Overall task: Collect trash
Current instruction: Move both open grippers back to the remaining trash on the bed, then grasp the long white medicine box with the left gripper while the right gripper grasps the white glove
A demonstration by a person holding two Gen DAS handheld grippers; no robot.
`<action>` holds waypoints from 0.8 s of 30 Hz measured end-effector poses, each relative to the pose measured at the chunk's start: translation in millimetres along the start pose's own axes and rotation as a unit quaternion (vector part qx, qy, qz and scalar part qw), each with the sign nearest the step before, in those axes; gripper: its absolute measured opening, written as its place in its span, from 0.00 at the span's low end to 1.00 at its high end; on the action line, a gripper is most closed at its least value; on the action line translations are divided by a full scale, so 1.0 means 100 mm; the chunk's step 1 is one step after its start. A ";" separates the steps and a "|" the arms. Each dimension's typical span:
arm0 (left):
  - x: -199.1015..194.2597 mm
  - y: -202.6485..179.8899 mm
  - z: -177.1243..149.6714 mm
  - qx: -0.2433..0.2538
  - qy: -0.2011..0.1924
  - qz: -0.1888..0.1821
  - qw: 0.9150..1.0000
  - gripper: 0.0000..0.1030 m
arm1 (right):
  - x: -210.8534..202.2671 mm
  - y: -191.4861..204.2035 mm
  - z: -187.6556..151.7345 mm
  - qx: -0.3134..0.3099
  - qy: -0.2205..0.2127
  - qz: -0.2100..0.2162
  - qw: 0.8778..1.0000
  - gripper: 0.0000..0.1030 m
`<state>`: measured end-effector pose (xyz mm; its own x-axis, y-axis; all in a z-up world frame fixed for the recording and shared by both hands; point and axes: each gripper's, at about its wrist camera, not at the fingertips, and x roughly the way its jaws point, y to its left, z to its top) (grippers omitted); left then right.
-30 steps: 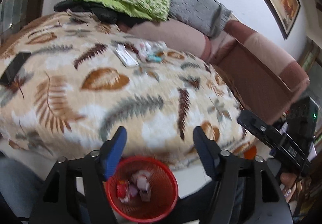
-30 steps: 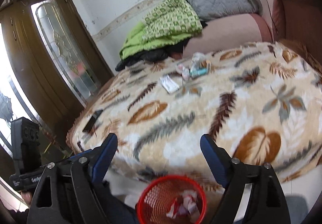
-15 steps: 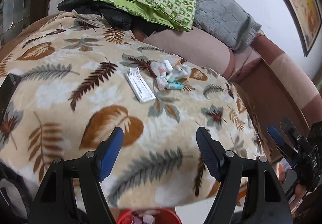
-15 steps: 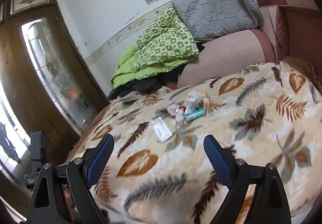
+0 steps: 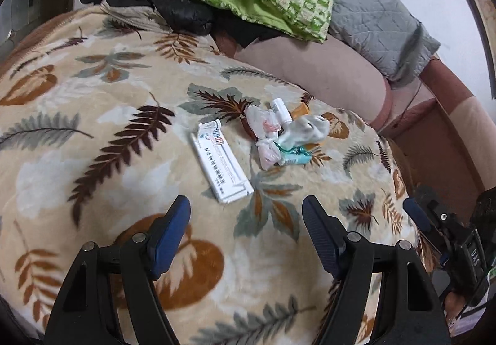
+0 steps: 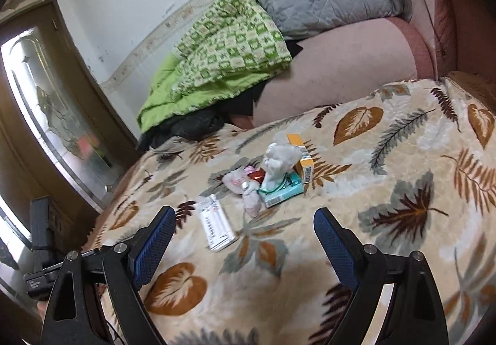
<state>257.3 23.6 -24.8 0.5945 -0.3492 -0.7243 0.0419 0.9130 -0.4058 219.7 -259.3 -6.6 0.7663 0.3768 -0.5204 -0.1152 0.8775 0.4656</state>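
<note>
Trash pile [image 5: 279,134] on the leaf blanket [image 5: 93,143].
Both tongs, the left gripper [image 5: 245,217] and the right gripper [image 6: 243,228], are wide and hold nothing; the white box [image 5: 221,166] lies just beside the pile.

A flat box [image 5: 221,163] lies on the blanket [image 5: 93,143] ahead of the left jaws; crumpled wrappers [image 5: 279,135] sit just right of it.

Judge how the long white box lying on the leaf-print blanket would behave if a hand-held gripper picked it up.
The long white box looks like thin printed cardboard, so it is probably light and fairly stiff, though a hard squeeze might crush it. It lies flat on the soft leaf-print blanket, so it seems unlikely to roll, but pressing down could sink it into the pile.
</note>
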 end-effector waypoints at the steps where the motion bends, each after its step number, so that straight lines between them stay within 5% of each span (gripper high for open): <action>1: 0.09 0.00 0.03 -0.003 0.004 -0.001 1.000 0.71 | 0.10 -0.01 0.03 -0.005 0.003 -0.004 1.000 0.91; 22: 1.22 0.04 0.22 -0.015 0.044 0.078 0.996 0.71 | 1.69 -0.43 0.48 -0.005 0.038 -0.034 0.999 0.76; 24: 1.31 0.07 0.21 -0.017 0.057 0.089 0.994 0.71 | 1.78 -0.46 0.48 0.003 0.045 -0.030 0.999 0.64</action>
<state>352.2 -11.6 -111.1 0.4957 -0.2062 -0.8436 -0.0835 0.9556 -0.2826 391.6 -246.6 -86.1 0.7119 0.3485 -0.6098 -0.0663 0.8977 0.4356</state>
